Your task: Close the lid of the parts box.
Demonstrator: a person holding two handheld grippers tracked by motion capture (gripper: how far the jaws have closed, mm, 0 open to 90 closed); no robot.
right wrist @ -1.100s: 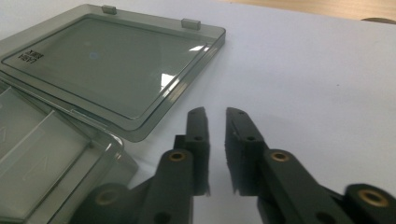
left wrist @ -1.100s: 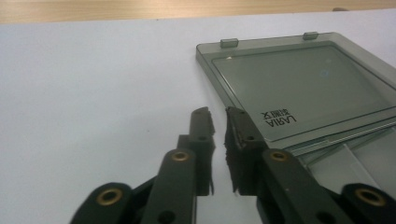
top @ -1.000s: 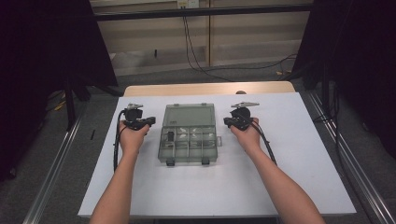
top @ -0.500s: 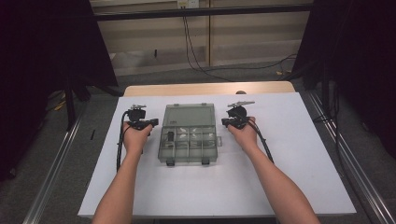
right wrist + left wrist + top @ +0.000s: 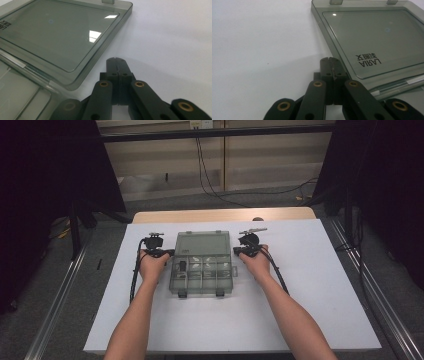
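A smoky transparent organizer box (image 5: 202,279) lies open in the middle of the white table. Its lid (image 5: 202,243) is folded flat to the far side, and the divided tray faces the person. My left gripper (image 5: 169,252) is shut and empty, its tips at the left edge of the box near the hinge. In the left gripper view the closed jaws (image 5: 333,60) rest on the table just beside the lid (image 5: 372,37). My right gripper (image 5: 236,252) is shut and empty too, at the right edge. Its closed jaws (image 5: 116,60) sit beside the lid's corner (image 5: 57,35).
The white tabletop (image 5: 320,285) has free room on both sides of the box and in front of it. A wooden strip (image 5: 225,215) runs along the far edge. Metal rails (image 5: 372,300) flank the table on the floor. Two latches (image 5: 220,293) stick out of the tray's near side.
The left hand has shifted right, closer to the box's left edge, and sunk a little. The right hand has hardly moved. Both pairs of jaws stay shut.
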